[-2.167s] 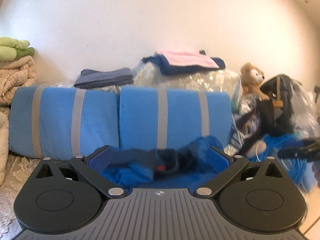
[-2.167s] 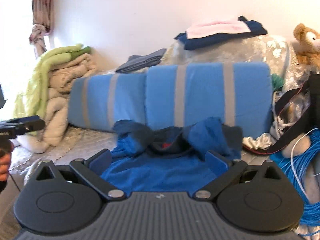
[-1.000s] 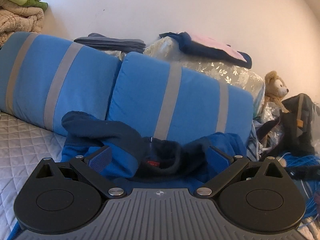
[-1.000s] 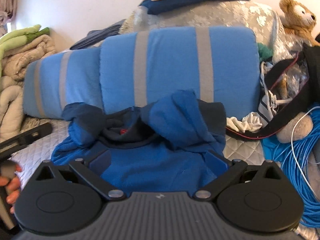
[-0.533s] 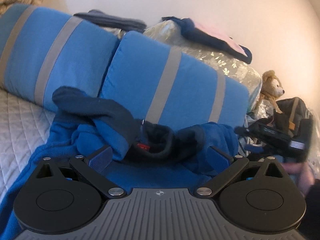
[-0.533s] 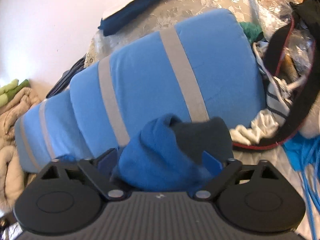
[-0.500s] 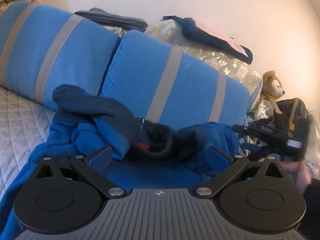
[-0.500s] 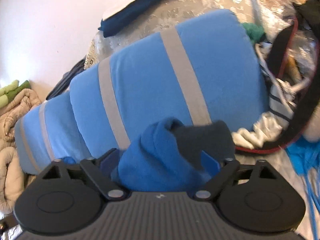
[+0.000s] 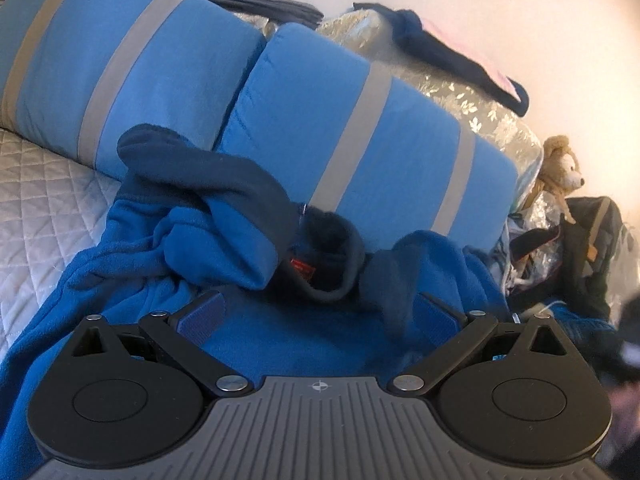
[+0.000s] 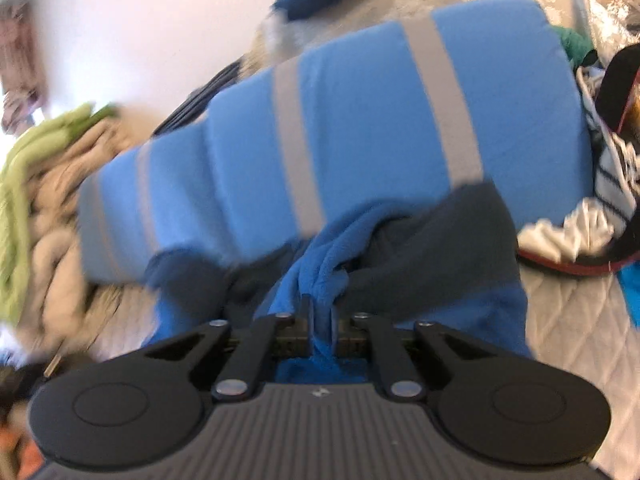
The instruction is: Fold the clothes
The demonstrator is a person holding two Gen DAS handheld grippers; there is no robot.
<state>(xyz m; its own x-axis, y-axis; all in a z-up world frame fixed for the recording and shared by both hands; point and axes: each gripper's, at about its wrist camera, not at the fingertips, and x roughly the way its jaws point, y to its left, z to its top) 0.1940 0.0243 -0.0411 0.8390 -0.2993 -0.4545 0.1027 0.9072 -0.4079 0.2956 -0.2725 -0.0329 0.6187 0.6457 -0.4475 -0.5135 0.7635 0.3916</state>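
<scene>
Blue fleece jacket (image 9: 280, 332) spread on the quilted bed (image 9: 36, 184), collar end bunched against the striped blue cushions (image 9: 348, 128), long axis running from the claws toward those cushions. Left claw (image 9: 320, 316) wide, pads apart over the flat blue body, nothing pinched, dark collar and folded sleeve lying just ahead. Right claw (image 10: 320, 320) narrow, clamped on a ridge of blue fleece at the jacket's right side, dark cuff of a sleeve just beyond the tips. Nearer to a grip on the right sleeve: the right claw, already holding there; probably next a pull of this part across the body toward the left.

Left view: whole collar with red tag (image 9: 302, 268), both sleeve bundles, teddy bear (image 9: 560, 168) far right. Right view, blurred: only the pinched ridge, plus piled blankets (image 10: 28, 184) at left, not seen from the other side.
</scene>
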